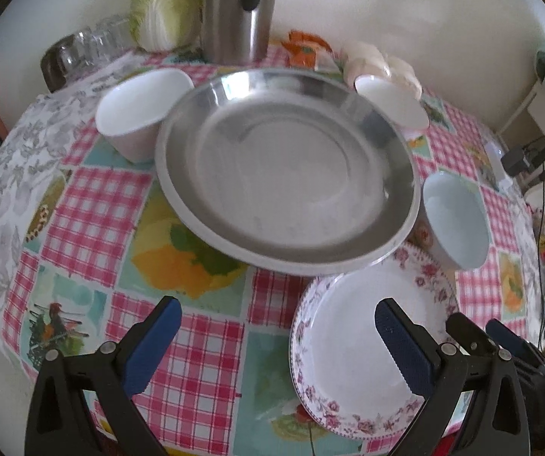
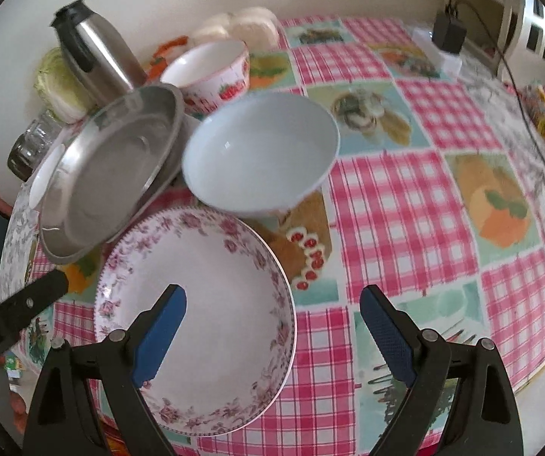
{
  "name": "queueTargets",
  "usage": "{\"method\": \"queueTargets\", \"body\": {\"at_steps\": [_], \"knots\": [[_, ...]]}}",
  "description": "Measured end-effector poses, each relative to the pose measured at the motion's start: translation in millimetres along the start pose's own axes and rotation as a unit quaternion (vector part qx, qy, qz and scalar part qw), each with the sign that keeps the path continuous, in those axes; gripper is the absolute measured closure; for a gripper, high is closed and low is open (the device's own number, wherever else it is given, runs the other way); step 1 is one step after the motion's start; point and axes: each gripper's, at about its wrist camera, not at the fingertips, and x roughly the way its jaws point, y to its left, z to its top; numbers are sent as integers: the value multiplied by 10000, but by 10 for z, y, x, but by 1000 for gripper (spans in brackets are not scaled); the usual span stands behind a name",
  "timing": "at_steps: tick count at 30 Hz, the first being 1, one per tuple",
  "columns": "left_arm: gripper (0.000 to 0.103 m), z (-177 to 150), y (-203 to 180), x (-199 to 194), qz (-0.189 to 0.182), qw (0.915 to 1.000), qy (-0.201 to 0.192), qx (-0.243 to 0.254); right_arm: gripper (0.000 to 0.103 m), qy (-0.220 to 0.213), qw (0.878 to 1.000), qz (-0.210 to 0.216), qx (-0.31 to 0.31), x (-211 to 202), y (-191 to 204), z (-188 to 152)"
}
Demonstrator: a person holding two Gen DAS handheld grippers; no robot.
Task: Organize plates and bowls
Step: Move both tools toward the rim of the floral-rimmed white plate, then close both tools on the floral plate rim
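Sitting low in the right wrist view, left of centre, the flowered plate (image 2: pixel 211 304) lies flat on the checked tablecloth (image 2: pixel 405 197), with nothing on it. It looks like glazed china: stiff, smooth, probably slippery and easy to chip, and fairly heavy for its size. The raised rim is the only place to take hold, and the near right edge seems the easiest, since it stands clear of the other dishes.

The right gripper (image 2: pixel 272 326) hangs over that edge with its jaws wide apart and nothing between the pads; its left finger (image 2: pixel 162 326) shows over the plate's inside and the other over the cloth. The left gripper (image 1: pixel 278 345) is also spread wide and empty, above the cloth in the lower middle of the left wrist view, beside the plate.

Just above the plate in the right view stands a pale blue bowl (image 2: pixel 261 155), very near its far rim. To the upper left a steel pan (image 2: pixel 109 174) appears to rest on a second one. A strawberry bowl (image 2: pixel 211 72) sits further up, a white bowl (image 1: pixel 139 110) at upper left in the left view, and a steel flask (image 2: pixel 93 60) and a cabbage (image 1: pixel 166 3) by the wall.
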Motion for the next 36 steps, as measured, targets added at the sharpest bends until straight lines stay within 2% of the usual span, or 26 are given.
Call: {"method": "queueTargets", "body": {"at_steps": [6, 10, 13, 17, 26, 36], "knots": [[0, -15, -128, 187, -168, 9992, 333, 138, 10, 374, 9991, -11, 209, 235, -98, 16], [0, -25, -194, 312, -124, 9985, 499, 183, 10, 526, 9982, -9, 286, 338, -134, 11], [0, -27, -247, 386, -55, 9980, 579, 236, 10, 572, 9978, 3, 334, 391, -155, 17], [0, -22, -289, 547, -70, 9957, 890, 233, 10, 640, 9975, -9, 303, 456, -140, 28], [1, 3, -336, 721, 59, 9939, 1087, 155, 10, 616, 9975, 39, 340, 539, -127, 68], [21, -7, -216, 771, 72, 9932, 1162, 64, 12, 574, 9976, 160, 358, 528, -170, 139]]}}
